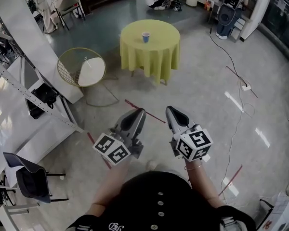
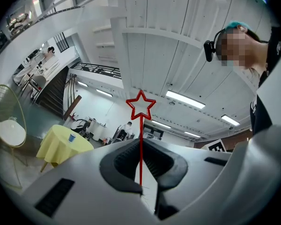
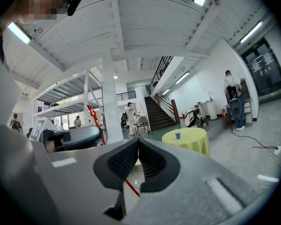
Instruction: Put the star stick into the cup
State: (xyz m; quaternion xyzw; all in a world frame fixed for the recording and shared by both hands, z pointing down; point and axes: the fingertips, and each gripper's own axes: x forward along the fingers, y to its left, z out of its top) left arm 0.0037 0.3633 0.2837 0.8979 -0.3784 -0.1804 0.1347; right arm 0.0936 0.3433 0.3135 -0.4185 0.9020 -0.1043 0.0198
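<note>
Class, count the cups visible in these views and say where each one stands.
1. The blue cup stands near the middle of the round table, which is covered with a yellow cloth, across the floor ahead. Others may be hidden among the distant clutter.

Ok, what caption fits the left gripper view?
Left gripper shut on a thin red star-topped stick; small blue cup on a distant yellow-clothed table.

The cup (image 1: 146, 36) sits on the table (image 1: 159, 52), a chair (image 1: 89, 71) to its left. Well in front, the left gripper (image 1: 140, 110), star stick (image 2: 141, 137) between its jaws, is beside the right gripper (image 1: 169, 109).
</note>
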